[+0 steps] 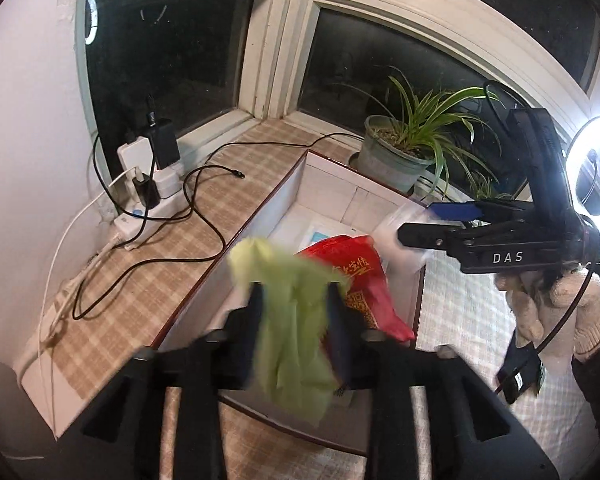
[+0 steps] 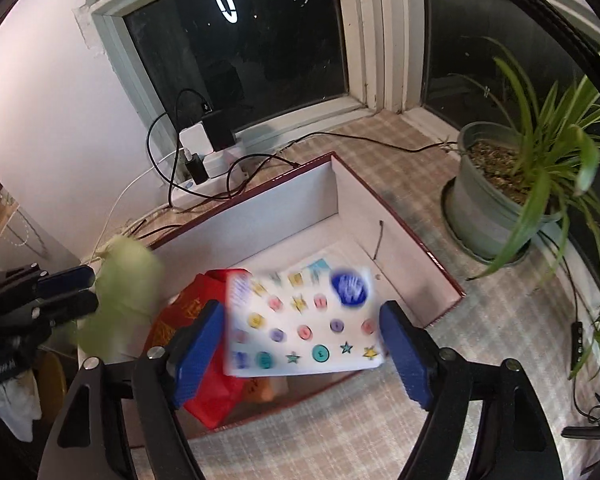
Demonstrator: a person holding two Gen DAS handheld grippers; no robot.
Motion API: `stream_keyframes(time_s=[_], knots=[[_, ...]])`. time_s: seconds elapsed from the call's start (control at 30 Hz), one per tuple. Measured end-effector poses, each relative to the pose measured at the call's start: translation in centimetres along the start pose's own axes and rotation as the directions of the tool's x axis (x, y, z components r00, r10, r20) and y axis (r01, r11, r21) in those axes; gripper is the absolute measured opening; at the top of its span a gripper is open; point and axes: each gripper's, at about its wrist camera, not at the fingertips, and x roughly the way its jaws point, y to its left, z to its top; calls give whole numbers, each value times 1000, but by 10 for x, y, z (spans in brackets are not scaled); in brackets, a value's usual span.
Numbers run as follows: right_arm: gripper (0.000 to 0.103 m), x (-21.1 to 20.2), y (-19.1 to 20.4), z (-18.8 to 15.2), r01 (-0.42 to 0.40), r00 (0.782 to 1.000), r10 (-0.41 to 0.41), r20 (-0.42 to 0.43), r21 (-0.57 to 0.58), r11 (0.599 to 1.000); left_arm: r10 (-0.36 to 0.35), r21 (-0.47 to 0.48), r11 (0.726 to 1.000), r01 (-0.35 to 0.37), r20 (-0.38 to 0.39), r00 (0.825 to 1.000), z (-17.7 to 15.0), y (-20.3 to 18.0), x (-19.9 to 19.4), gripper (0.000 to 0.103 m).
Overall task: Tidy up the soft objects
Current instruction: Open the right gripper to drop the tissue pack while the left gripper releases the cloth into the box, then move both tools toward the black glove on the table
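Nearest me, my left gripper (image 1: 294,300) has its fingers half spread around a limp pale-green cloth (image 1: 288,320); my right gripper (image 2: 304,344), fingers wide, frames a white printed pouch (image 2: 300,320). Both hang over the white maroon-edged box (image 2: 260,200). I'd let go low, inside the walls. Only the right view shows the pouch's coloured print.

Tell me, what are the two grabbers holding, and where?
A green cloth hangs between the left gripper's fingers, a sticker packet between the right gripper's, at its side edges. Whether either is actually pinched cannot be told.
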Motion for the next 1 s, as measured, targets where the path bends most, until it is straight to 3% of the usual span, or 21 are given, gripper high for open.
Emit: stream_keyframes(time_s=[0.07,0.2,0.47,0.77,1.0], knots=[[83,3,-1,2,-15,1000,15,-4,17,1000,-8,-6,1000,8,-2,1000,2,1,1,49],[84,4,-2,2,-34,999,34,0,40,999,-11,-24,1000,11,9,1000,5,4,0,50],[84,-35,-12,-19,-28,994,19,111,84,996,-43,-26,999,44,35,998,5,-2,-13,50],[84,-106,-33,-101,33,975,-72,209,187,982,-136,71,989,133,42,990,-2,-51,-20,50],[84,-150,-54,-182,101,953,-184,240,320,942,-219,154,964,217,-8,976,-17,-100,-12,50]])
